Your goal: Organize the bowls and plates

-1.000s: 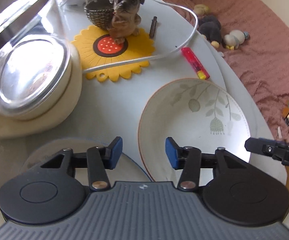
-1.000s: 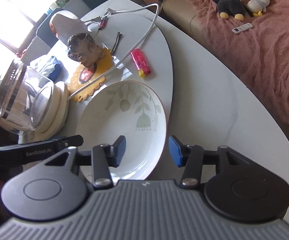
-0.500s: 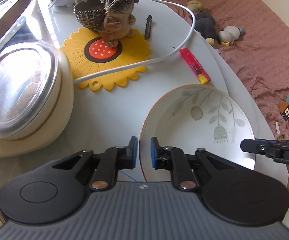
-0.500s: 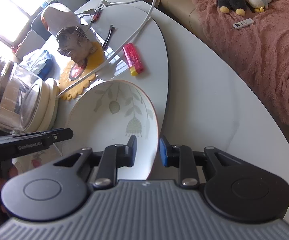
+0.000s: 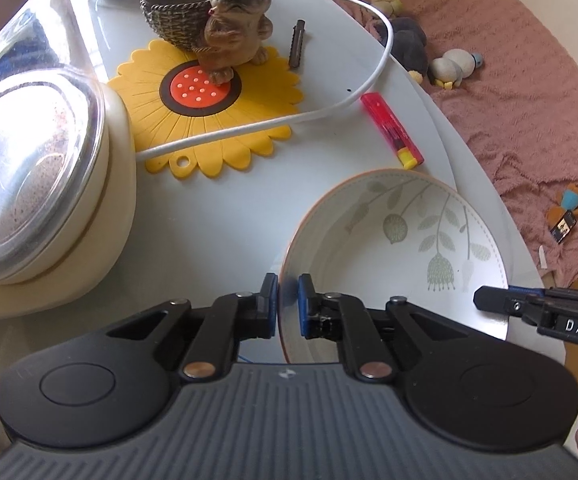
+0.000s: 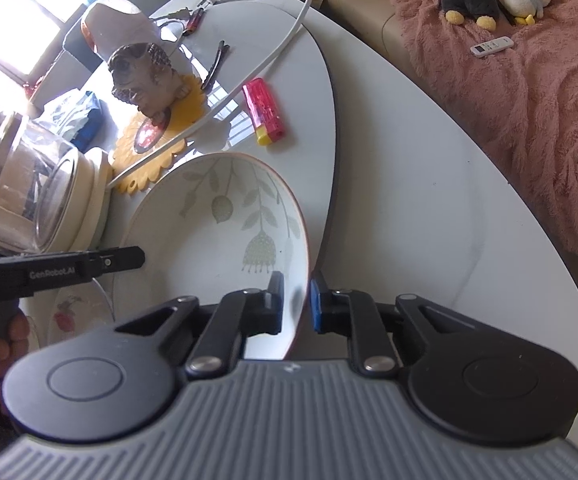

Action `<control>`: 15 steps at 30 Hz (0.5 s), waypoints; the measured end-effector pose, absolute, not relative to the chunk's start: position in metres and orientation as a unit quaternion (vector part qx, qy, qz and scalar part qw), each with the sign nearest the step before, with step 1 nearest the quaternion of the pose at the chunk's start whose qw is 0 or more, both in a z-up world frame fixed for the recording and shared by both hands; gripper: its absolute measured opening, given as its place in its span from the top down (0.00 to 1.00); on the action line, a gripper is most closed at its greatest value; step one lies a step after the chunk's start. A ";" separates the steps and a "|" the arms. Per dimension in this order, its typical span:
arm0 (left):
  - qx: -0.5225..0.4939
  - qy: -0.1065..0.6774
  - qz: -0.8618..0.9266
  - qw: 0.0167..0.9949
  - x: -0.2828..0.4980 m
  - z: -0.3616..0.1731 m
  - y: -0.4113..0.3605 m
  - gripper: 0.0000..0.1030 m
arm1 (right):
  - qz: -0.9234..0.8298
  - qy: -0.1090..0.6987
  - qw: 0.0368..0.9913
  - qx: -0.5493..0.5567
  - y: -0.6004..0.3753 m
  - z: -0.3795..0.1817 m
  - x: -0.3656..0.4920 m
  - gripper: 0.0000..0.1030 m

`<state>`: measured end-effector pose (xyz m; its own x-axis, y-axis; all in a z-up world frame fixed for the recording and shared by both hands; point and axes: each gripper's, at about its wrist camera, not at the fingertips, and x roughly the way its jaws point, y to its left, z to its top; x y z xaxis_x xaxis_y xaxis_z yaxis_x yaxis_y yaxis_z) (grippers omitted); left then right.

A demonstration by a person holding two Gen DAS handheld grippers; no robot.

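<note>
Left wrist view: the left gripper [image 5: 288, 306] is clenched on the near rim of a glossy, leaf-patterned ceramic bowl [image 5: 401, 248], empty, near the white table's [image 5: 209, 208] right edge.

Right wrist view: the right gripper [image 6: 296, 300], whose jaws have just been closing, pinches the bowl's [image 6: 217, 232] opposite rim between blue pads.

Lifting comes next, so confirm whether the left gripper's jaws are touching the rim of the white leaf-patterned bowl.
Touching. The left wrist view shows the left gripper with its jaws clamped on the rim of the white leaf-patterned bowl, no gap visible.
</note>
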<state>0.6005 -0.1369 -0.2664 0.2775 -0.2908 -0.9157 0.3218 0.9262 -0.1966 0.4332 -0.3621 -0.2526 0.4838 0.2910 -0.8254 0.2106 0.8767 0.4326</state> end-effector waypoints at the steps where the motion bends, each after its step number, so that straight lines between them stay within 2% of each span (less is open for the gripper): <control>1: 0.017 0.568 -0.193 0.800 0.600 -0.266 -0.137 0.88 | 0.027 0.509 0.824 0.249 -0.362 -0.253 0.434 0.84; 15: -0.004 0.559 -0.191 0.807 0.600 -0.248 -0.126 0.88 | 0.067 0.505 0.823 0.252 -0.365 -0.241 0.436 0.84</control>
<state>0.5996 -0.1262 -0.2484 0.3027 -0.3131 -0.9002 0.3045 0.9268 -0.2199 0.4359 -0.3646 -0.2408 0.4805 0.3647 -0.7975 0.1451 0.8638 0.4824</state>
